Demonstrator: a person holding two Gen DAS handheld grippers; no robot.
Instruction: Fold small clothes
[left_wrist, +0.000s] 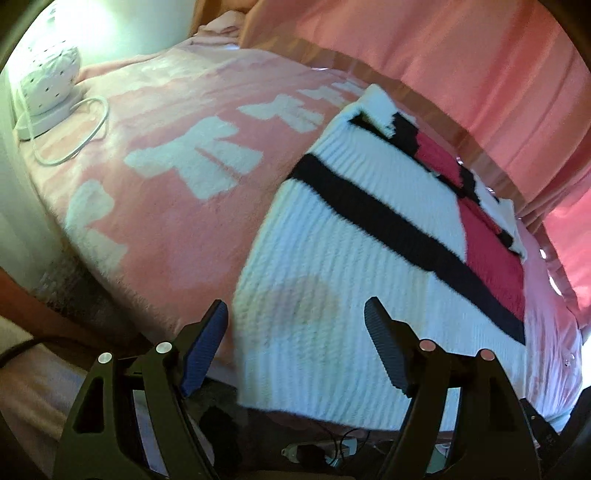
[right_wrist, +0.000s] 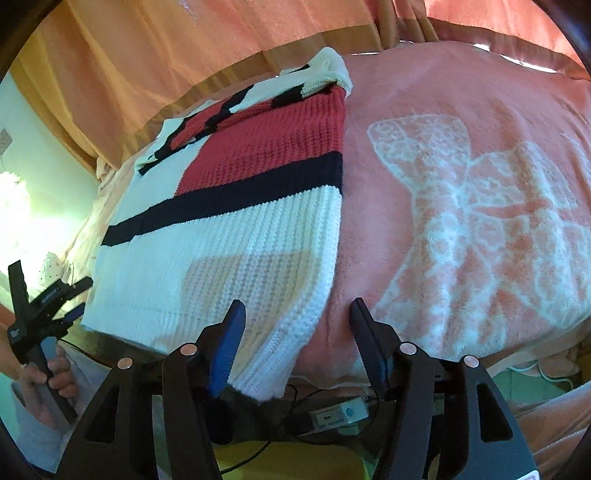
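We see bed (left_wrist: 155, 221), pink blanket over it. Sweater (left_wrist: 351, 266) lies flat on blanket, sleeves already folded in across far end, hem at near edge. We judge side folds done; bottom-to-top fold left. Left hand-held gripper (left_wrist: 295, 332) open, empty, above left hem. Right hand-held gripper (right_wrist: 295, 328) open, empty, straddling right hem corner, not pressing.

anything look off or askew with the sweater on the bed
Mostly tidy. The knit sweater lies flat on the pink blanket, but its near hem hangs over the bed edge, and the folded-in white sleeve at the far end is a bit bunched.
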